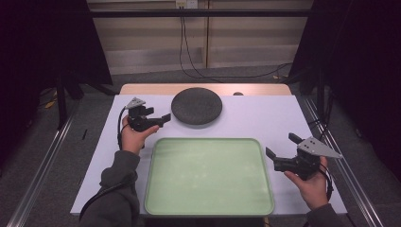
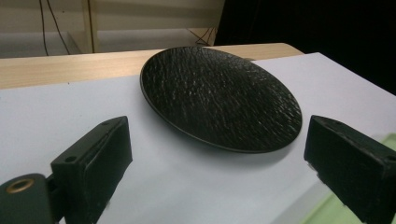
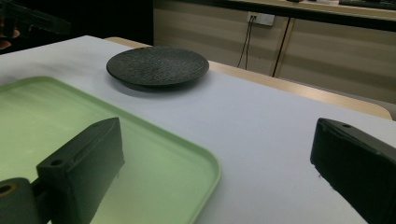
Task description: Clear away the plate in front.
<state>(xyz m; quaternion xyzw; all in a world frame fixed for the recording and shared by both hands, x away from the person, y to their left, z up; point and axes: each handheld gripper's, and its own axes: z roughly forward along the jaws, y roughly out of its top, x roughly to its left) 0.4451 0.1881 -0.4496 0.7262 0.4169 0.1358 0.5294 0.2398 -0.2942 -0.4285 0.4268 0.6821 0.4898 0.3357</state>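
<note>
A round dark textured plate (image 1: 196, 105) lies at the back middle of the white table top; it also shows as the plate (image 2: 219, 95) and the plate (image 3: 158, 66). In front of it lies an empty pale green tray (image 1: 208, 176), seen as the tray (image 3: 56, 121) and as a corner of the tray (image 2: 341, 212). My left gripper (image 1: 158, 114) is held just left of the plate, open, jaws pointing at its edge and nothing between them (image 2: 217, 163). My right gripper (image 1: 282, 145) hovers open beside the tray's right rim, holding nothing (image 3: 217, 161).
The white sheet (image 1: 265, 118) covers a wooden table whose bare far edge (image 1: 142, 89) shows behind the plate. A small dark object (image 1: 238, 93) sits at that far edge. Cables (image 1: 189, 61) hang down the back wall. Metal rails (image 1: 42, 165) run along both sides.
</note>
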